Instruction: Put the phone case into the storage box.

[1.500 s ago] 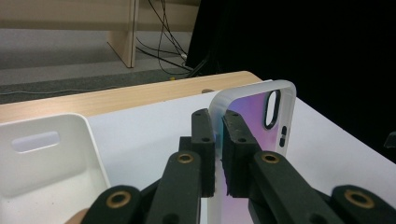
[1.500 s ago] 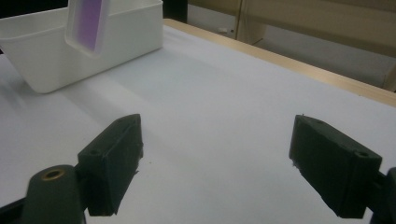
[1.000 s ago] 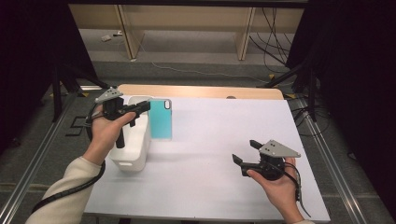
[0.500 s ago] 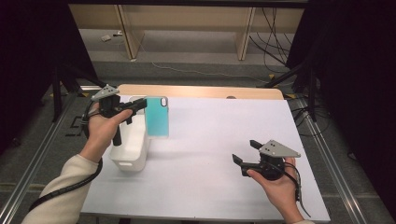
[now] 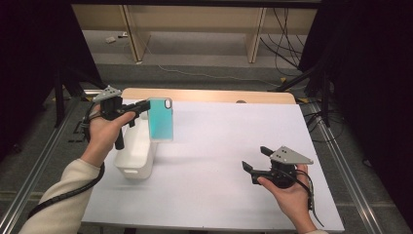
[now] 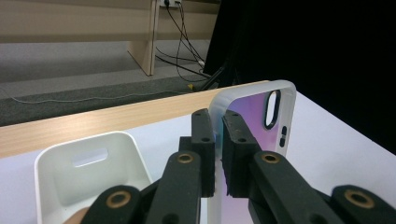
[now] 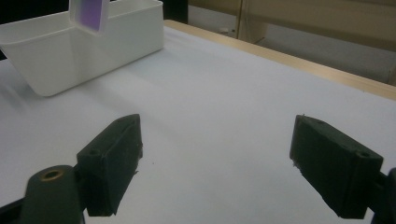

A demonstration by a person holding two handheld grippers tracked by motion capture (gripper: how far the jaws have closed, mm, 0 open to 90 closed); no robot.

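A teal phone case (image 5: 160,119) with a white rim hangs upright above the table, clamped by its edge in my left gripper (image 5: 146,105). In the left gripper view both pads press on the case's (image 6: 254,107) rim, with its camera cutout on the far side of my left gripper (image 6: 218,140). A white bin (image 5: 136,156) stands just below and to the left of the case. My right gripper (image 5: 255,158) hovers over the front right of the table, its jaws wide open with nothing between them (image 7: 217,154).
The white tabletop (image 5: 234,126) ends in a wooden strip (image 5: 209,95) at the far edge. The bin (image 7: 70,42) and the case's lower end (image 7: 88,9) lie beyond the right gripper. Dark curtains flank both sides, and cables run on the floor behind.
My left gripper has shifted the phone case slightly left and up in the high view. The right hand has kept still.
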